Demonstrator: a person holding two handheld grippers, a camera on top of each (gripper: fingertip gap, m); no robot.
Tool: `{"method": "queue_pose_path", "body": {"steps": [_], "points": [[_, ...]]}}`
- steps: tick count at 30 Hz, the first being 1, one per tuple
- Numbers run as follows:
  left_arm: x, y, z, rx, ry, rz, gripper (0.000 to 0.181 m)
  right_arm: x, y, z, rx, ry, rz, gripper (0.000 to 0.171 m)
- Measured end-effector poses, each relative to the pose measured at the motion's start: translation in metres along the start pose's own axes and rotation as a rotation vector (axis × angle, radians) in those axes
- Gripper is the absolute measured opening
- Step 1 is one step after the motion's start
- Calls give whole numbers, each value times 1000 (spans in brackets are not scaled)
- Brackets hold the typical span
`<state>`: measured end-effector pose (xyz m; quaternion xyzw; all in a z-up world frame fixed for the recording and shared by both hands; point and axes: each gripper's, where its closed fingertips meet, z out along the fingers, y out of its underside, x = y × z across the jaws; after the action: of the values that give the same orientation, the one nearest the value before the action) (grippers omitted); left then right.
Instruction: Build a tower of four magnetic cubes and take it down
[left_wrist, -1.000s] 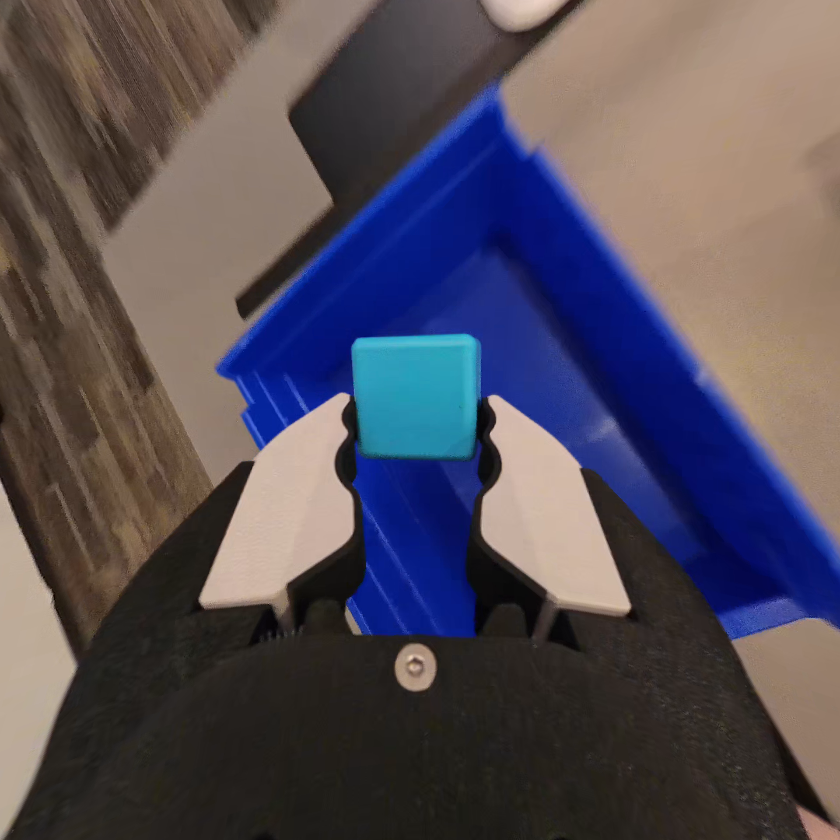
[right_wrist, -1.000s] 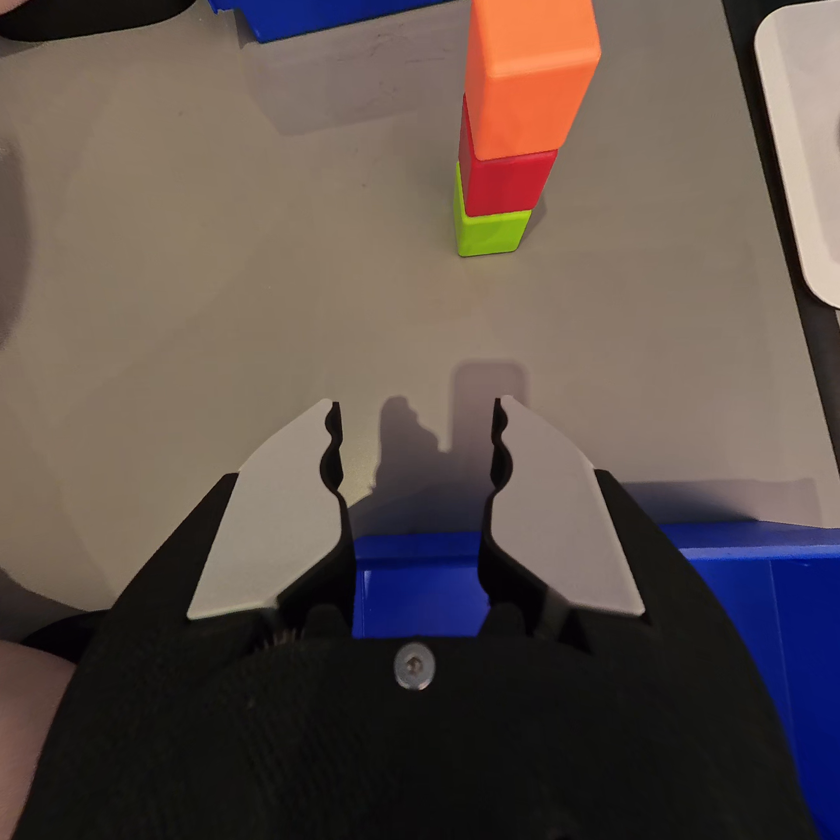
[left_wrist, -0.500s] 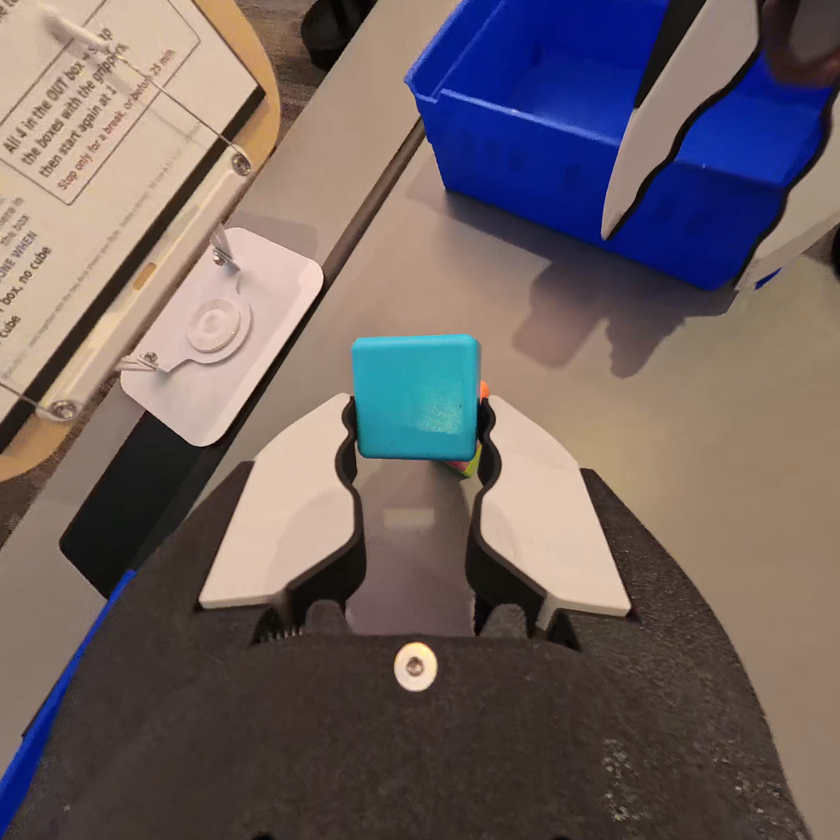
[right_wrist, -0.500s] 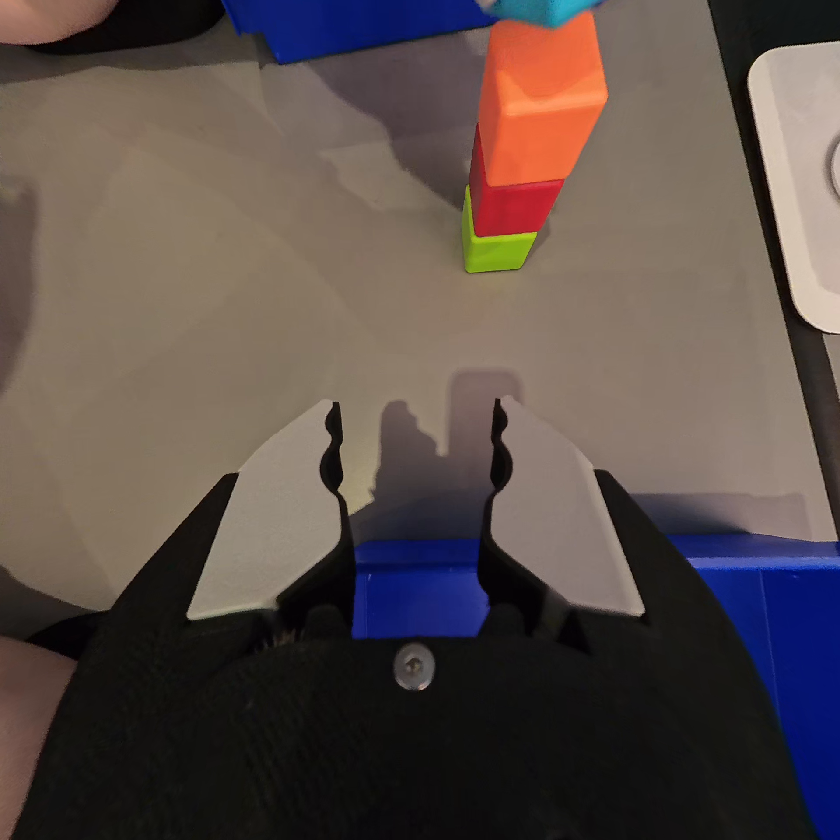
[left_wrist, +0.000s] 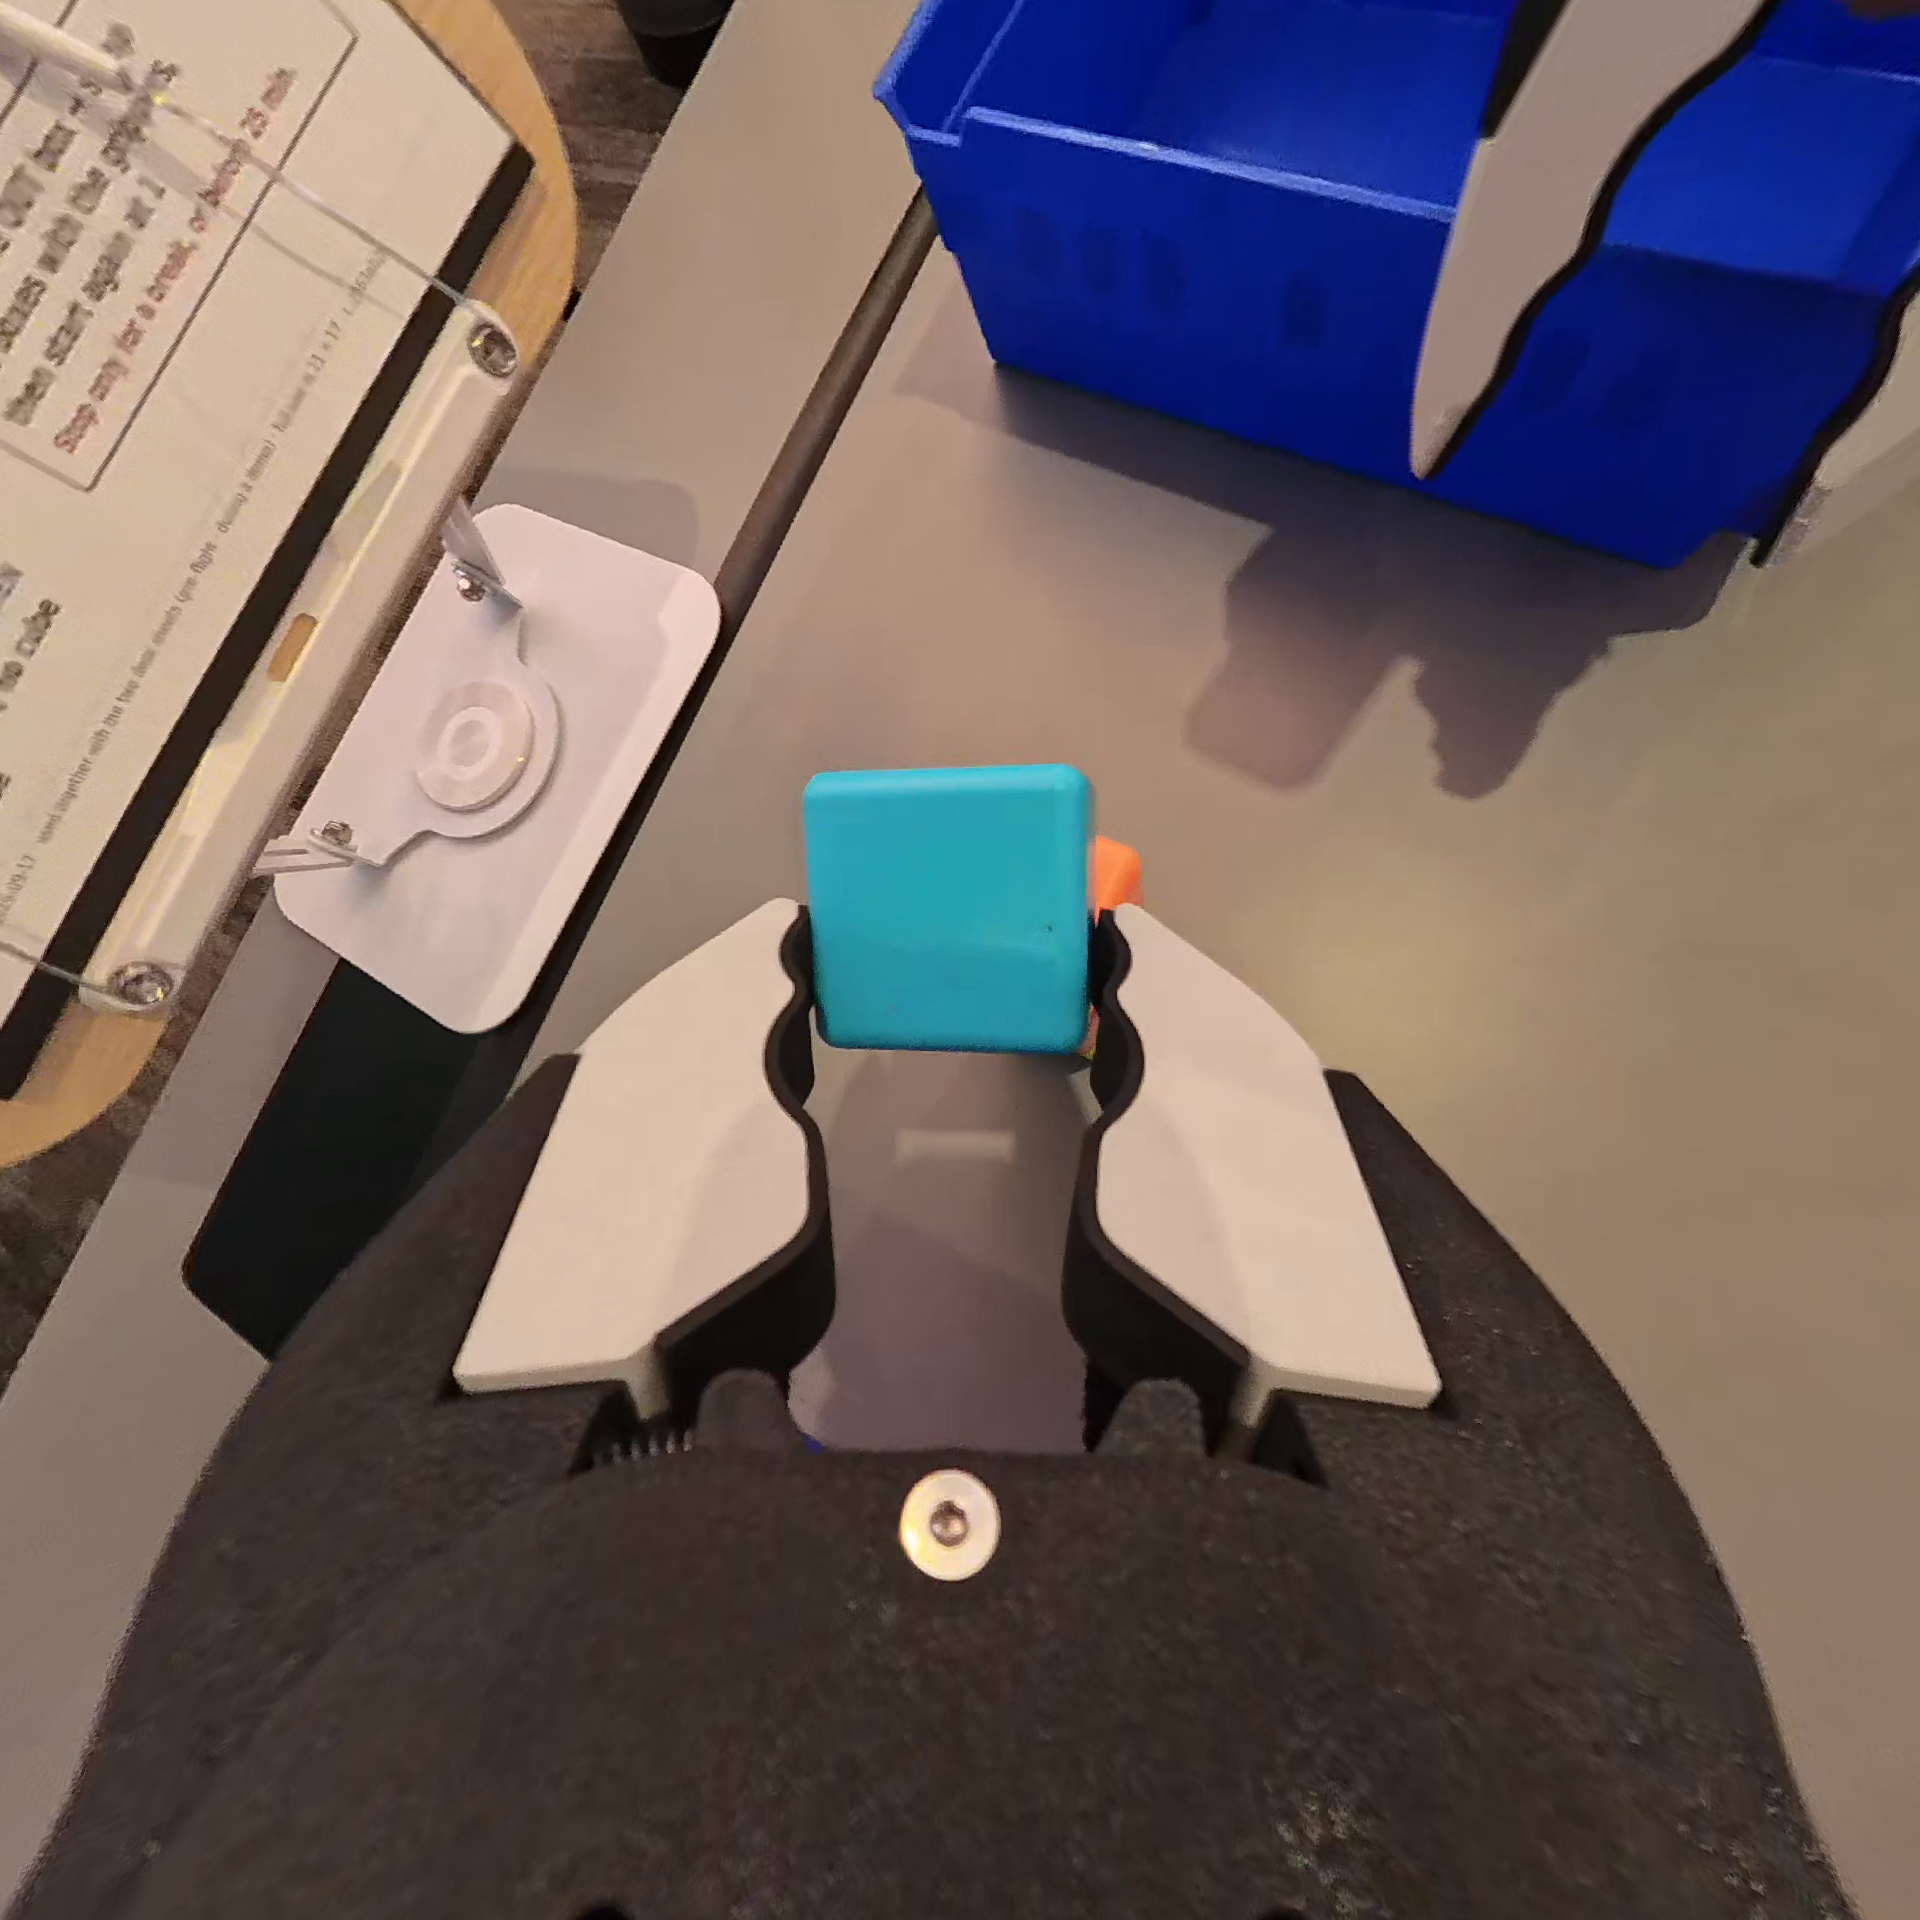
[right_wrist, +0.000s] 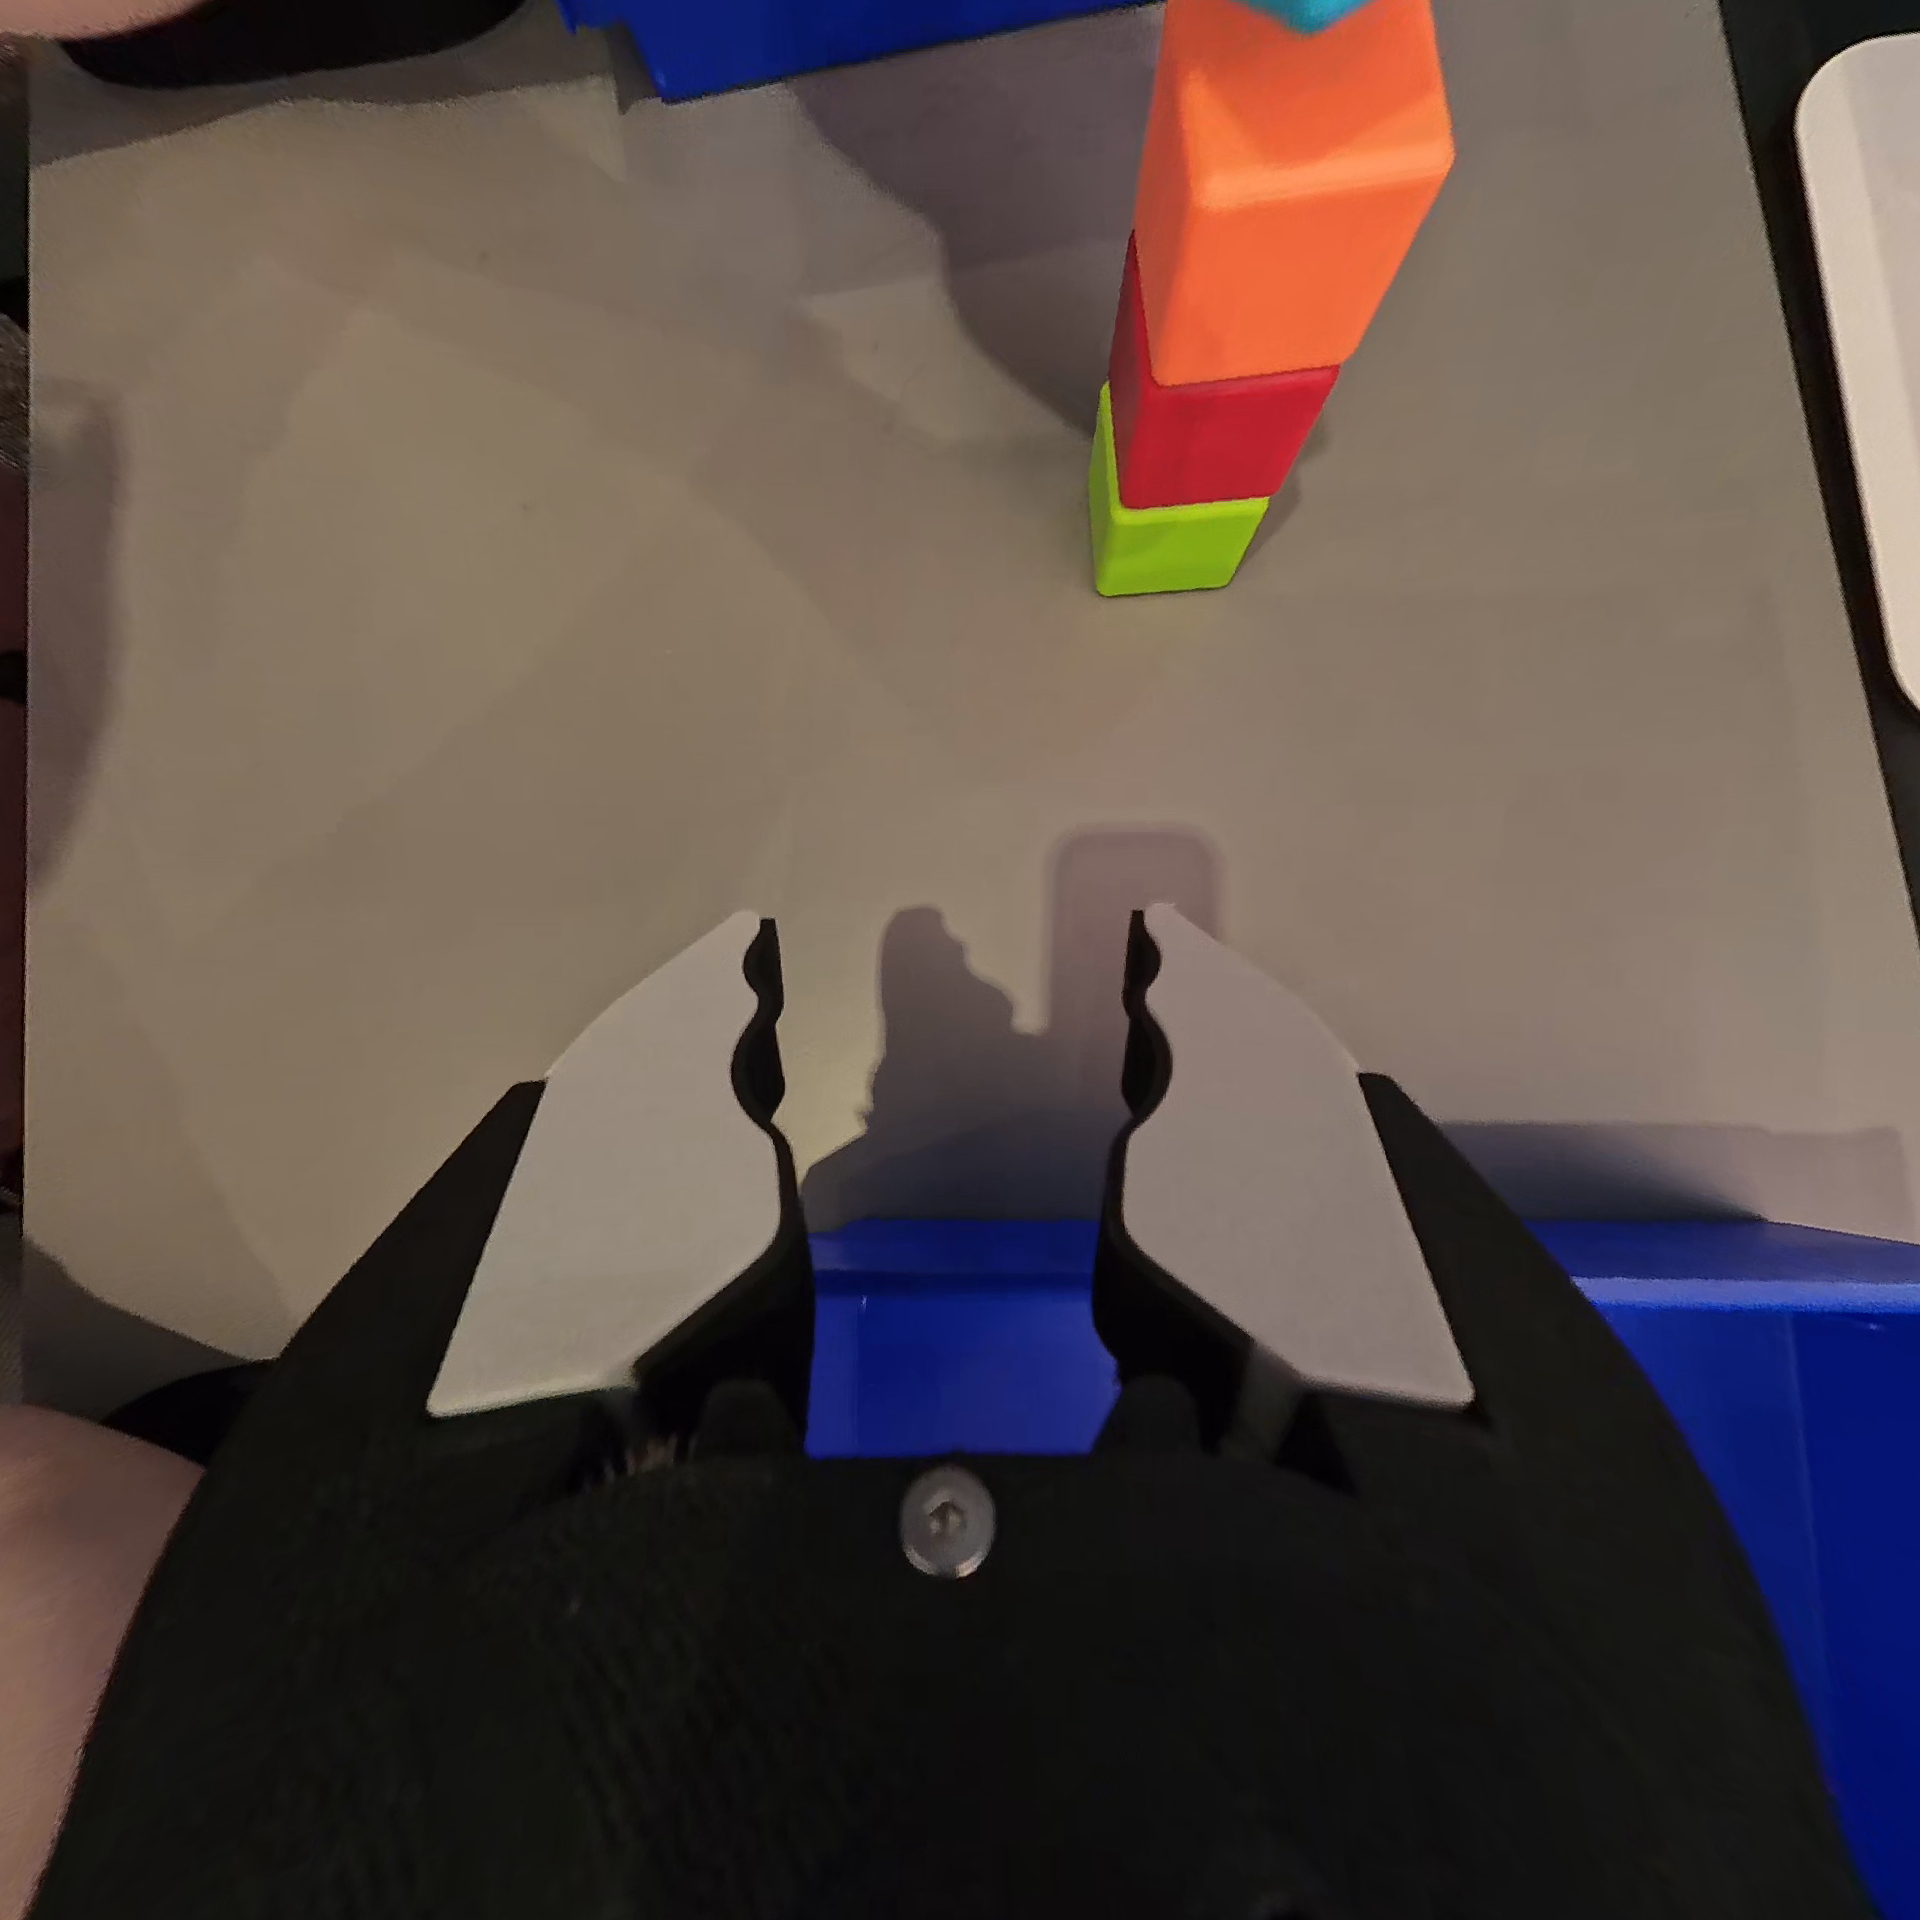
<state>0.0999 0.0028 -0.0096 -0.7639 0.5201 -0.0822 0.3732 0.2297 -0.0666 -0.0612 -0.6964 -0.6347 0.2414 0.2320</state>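
My left gripper is shut on a teal cube and holds it right over the tower. Only an edge of the orange cube shows beside it. In the right wrist view the tower stands on the grey table: a green cube at the bottom, a red cube on it, the orange cube on top. A sliver of the teal cube shows at the top edge, above the orange one. My right gripper is open and empty, well back from the tower. Its fingers also show in the left wrist view.
A blue bin stands at the far right in the left wrist view; its near wall lies under my right gripper. Another blue bin sits beyond the tower. A white stand base and a framed printed sheet are at left.
My left gripper swung from above the blue bin to over the tower, carrying the teal cube, and has come lower and closer. The right gripper moved slightly nearer the tower, still open.
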Motion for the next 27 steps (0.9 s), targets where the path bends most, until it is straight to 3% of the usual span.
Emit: {"method": "queue_pose_path", "body": {"steps": [9,15,17,21,23,27], "points": [[2,4,7,-138,209,313,51,-1,3,0,-6,-19,9,65],[1,4,14,-153,299,283,51,-5,3,-2,-9,-25,4,65],[-2,-2,14,-88,283,266,56,-6,2,-2,-9,-28,-3,65],[0,-30,-8,147,302,6,81,-6,1,-5,2,-25,-8,65],[-5,-37,-22,293,206,-153,89,-4,0,-7,15,-18,-7,65],[-2,-10,-26,424,-19,-457,92,-3,-5,-10,36,-6,-17,65]]}}
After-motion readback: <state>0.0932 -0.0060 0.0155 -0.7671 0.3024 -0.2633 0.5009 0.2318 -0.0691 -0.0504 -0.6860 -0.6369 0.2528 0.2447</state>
